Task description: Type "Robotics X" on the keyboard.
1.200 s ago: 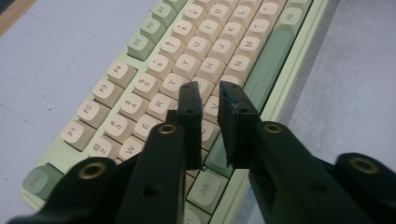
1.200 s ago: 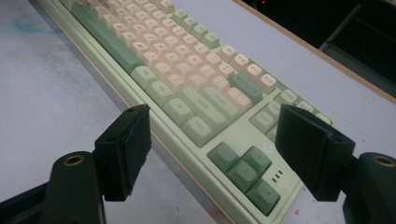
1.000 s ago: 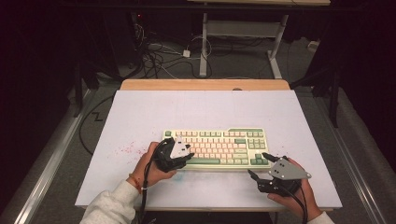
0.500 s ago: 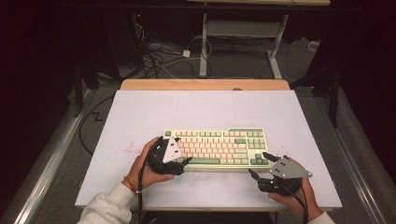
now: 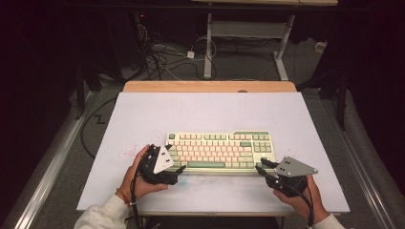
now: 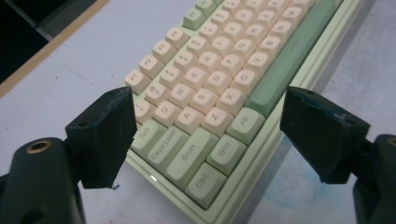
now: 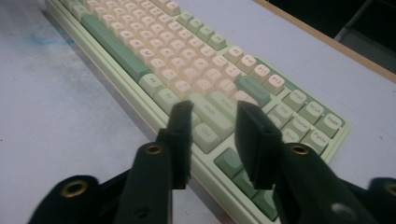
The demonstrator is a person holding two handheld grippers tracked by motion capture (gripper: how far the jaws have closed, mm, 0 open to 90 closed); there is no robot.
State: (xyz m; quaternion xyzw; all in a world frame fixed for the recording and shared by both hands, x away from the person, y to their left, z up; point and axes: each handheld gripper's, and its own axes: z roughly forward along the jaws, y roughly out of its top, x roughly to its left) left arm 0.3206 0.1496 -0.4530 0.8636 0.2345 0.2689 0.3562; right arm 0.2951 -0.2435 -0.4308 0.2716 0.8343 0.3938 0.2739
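Keyboard [image 5: 219, 150]: lying flat on the table [image 5: 200, 112] — between both grippers.
Left gripper [image 5: 179, 170]: jaws gaping wide, straddling the keyboard's near-left corner.
Right gripper [image 5: 260, 170]: jaws parted slightly — hovering over its right end.

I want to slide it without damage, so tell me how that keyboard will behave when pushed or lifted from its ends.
The keyboard looks like a rigid slab, so it should probably move as one piece, not flex. It lies flat and low on the table, unlikely to tip or roll. Its raised keycaps may catch a jaw; the left gripper stands wide open at its corner, the right gripper narrower.
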